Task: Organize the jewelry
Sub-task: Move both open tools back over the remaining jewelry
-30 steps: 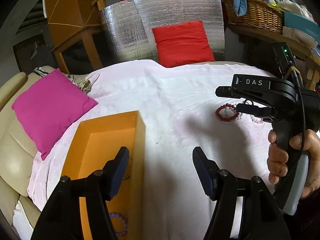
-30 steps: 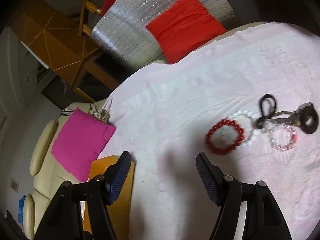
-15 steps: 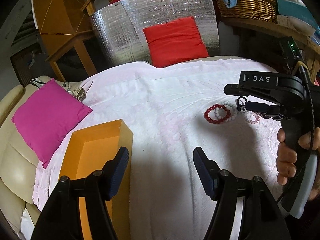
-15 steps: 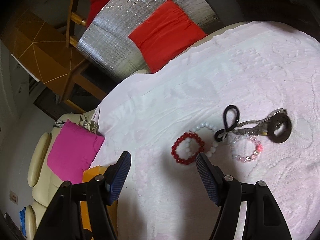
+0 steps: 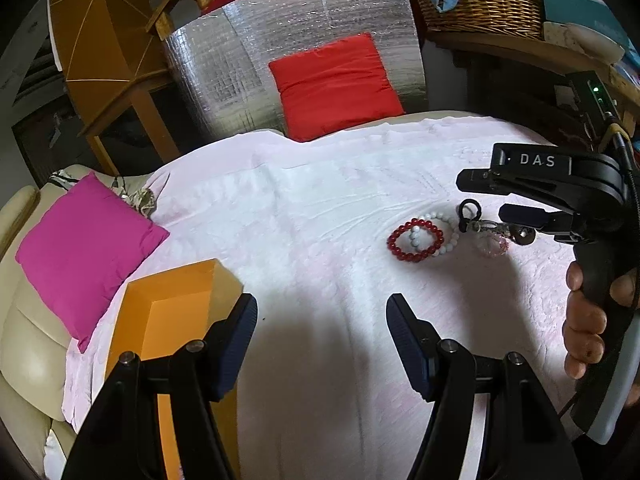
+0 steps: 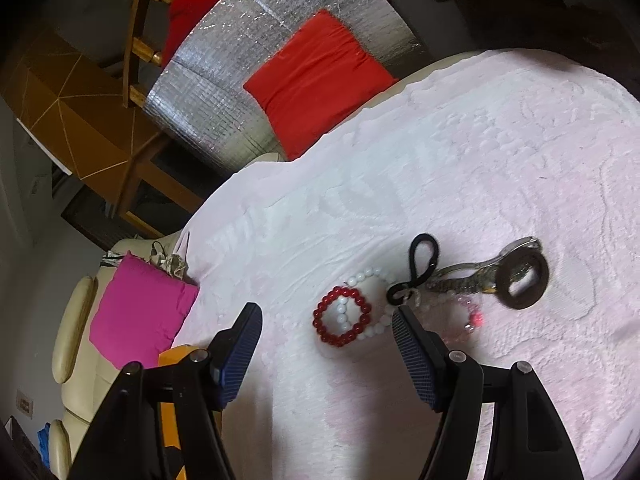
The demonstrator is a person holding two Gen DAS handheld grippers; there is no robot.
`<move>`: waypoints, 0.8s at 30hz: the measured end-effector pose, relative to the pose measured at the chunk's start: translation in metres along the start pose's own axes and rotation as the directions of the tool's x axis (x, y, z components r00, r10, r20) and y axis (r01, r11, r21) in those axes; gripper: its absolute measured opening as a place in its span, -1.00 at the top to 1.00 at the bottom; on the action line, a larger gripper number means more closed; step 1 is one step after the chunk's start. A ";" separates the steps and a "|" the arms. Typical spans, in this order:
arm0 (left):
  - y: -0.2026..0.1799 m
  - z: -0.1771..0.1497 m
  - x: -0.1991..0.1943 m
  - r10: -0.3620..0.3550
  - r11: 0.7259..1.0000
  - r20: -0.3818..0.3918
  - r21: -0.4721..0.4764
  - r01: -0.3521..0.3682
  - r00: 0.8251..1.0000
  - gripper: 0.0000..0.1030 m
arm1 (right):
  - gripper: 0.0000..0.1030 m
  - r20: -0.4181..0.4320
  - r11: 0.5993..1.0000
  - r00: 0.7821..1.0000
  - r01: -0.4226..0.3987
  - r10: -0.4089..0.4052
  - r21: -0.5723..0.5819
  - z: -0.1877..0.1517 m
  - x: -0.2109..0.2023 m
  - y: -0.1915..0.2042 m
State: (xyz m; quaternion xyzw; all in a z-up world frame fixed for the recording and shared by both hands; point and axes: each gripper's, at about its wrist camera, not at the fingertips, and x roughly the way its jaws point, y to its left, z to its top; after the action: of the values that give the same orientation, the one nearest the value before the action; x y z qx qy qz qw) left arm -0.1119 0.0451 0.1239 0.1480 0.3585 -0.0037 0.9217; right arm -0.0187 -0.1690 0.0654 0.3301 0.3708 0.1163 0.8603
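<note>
Watch lies flat, long axis pointing toward black loop.

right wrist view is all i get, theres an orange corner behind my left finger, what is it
observer: an open-topped orange box on the white cloth, next to a pink cushion. The part of its inside that shows is bare.
operator: wheres the left gripper
observer: the left gripper hovers beside that box, jaws open, nothing between them.
operator: is my right gripper touching the beads
observer: seen from the side, the right gripper is open at the far end of the pile, clear of the red bracelet. It does not seem to touch anything.
</note>
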 end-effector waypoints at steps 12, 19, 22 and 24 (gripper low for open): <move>-0.028 -0.002 0.031 -0.090 0.996 -0.060 -0.002 0.090 0.994 -0.32 | -0.24 0.065 0.993 0.998 -0.013 0.005 0.115 0.043 -0.041 -0.075; -0.052 0.013 0.057 -0.213 0.977 -0.075 -0.016 0.213 0.974 -0.32 | -0.12 0.032 0.947 0.999 -0.019 0.009 0.320 0.054 -0.047 -0.134; -0.066 0.027 0.070 -0.276 0.961 -0.064 -0.007 0.276 0.959 -0.32 | -0.12 0.001 0.929 1.000 -0.002 0.002 0.370 0.054 -0.043 -0.145; -0.074 0.036 0.080 -0.312 0.950 -0.066 0.004 0.313 0.948 -0.32 | -0.12 -0.026 0.918 1.000 0.026 -0.018 0.396 0.052 -0.038 -0.150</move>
State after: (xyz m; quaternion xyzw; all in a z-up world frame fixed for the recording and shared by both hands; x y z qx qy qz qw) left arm -0.0375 -0.0278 0.0758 0.0959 0.4071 -0.1472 0.8963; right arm -0.0149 -0.3246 0.0151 0.4917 0.3996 0.0329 0.7730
